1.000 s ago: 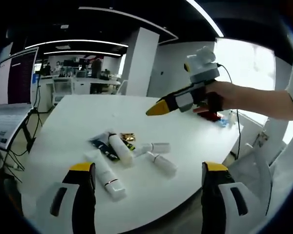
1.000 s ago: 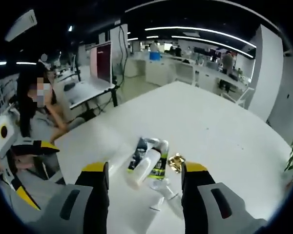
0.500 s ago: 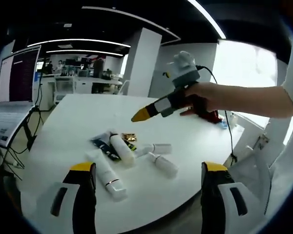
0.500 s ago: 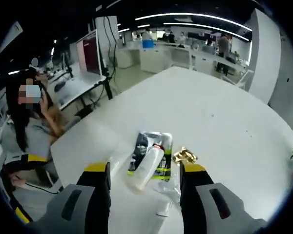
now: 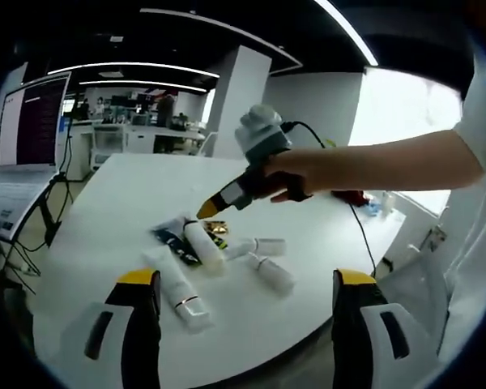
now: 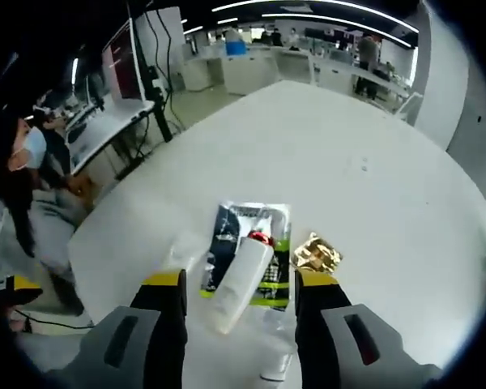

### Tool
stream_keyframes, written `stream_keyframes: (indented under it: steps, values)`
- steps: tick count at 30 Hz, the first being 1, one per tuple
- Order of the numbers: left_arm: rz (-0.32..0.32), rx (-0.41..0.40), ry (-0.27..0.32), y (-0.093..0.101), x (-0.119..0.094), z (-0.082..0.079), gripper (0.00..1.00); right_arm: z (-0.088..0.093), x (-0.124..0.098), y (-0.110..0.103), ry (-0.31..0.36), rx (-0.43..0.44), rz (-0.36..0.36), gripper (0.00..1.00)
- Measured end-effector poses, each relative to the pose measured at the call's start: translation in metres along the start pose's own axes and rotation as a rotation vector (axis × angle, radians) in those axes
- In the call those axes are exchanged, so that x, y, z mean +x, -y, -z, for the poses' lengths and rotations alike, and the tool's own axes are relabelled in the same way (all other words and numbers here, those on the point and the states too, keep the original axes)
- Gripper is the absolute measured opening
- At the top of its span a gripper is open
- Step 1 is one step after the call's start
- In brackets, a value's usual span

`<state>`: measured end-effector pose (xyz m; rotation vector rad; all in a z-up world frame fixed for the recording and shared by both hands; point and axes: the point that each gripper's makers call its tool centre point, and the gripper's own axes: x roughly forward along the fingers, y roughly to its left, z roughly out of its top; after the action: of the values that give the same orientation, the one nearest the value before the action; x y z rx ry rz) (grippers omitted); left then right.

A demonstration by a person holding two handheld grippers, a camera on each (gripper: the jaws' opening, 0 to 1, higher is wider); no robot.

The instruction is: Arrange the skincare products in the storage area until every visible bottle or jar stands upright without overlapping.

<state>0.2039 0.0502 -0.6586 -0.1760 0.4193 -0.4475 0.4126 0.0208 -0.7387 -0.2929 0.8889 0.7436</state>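
1. Office space with ceiling light strips surrounds a large white worktop (image 5: 130, 186), where the skincare products lie in a loose cluster, all on their sides.
2. Nearest in the left gripper view, the left gripper (image 5: 239, 304) shows its two yellow-tipped fingers (image 5: 138, 279) set wide apart, holding nothing and hanging above the near edge of the worktop.
3. Just beyond them a long white tube (image 5: 176, 289) lies flat, with a dark band near its cap.
4. Further in, a white bottle (image 5: 201, 245) rests across a dark sachet (image 5: 168, 241), touching it; beside them sit a small gold wrapper (image 5: 216, 228) and two more white bottles (image 5: 262, 259), lying close together.
5. Above the cluster, the right gripper (image 5: 209, 208), held by a hand (image 5: 296, 172), points its yellow tip down towards the gold wrapper and the white bottle.
6. In the right gripper view, the right gripper (image 6: 240, 284) has its fingers (image 6: 164, 282) apart and empty, with the white bottle (image 6: 236, 279) lying between them on the dark sachet (image 6: 247, 231); a red ring marks its far end.
7. The gold wrapper (image 6: 317, 254) lies just beside the sachet, near the right finger.
8. Farther off, a screen on a stand (image 5: 28, 126) stands beside the worktop, and desks fill the background.
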Motion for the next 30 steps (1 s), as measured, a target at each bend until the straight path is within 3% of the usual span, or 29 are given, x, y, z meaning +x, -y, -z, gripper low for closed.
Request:
stream_keyframes:
  steps: [3,10,12,18,24,30]
  values:
    - [-0.003,-0.015,0.001,-0.003,0.000,0.000,0.80,0.006,0.004,-0.004,-0.017,0.004,0.002,0.53]
    - [-0.006,-0.041,0.001,-0.006,-0.001,0.001,0.78,0.008,0.040,0.002,-0.063,0.027,0.016,0.51]
    - [-0.004,-0.047,-0.001,-0.005,0.000,0.001,0.78,0.011,0.034,0.005,-0.070,0.035,0.022,0.50]
    - [0.001,-0.075,-0.003,-0.007,0.000,0.001,0.78,0.015,0.049,0.010,-0.097,0.063,0.052,0.48]
    - [0.000,-0.112,-0.006,-0.012,0.001,0.003,0.77,0.016,0.078,0.018,-0.132,0.061,0.073,0.47]
    - [0.005,-0.141,-0.008,-0.012,0.001,0.004,0.77,0.020,0.085,0.016,-0.152,0.040,0.075,0.46]
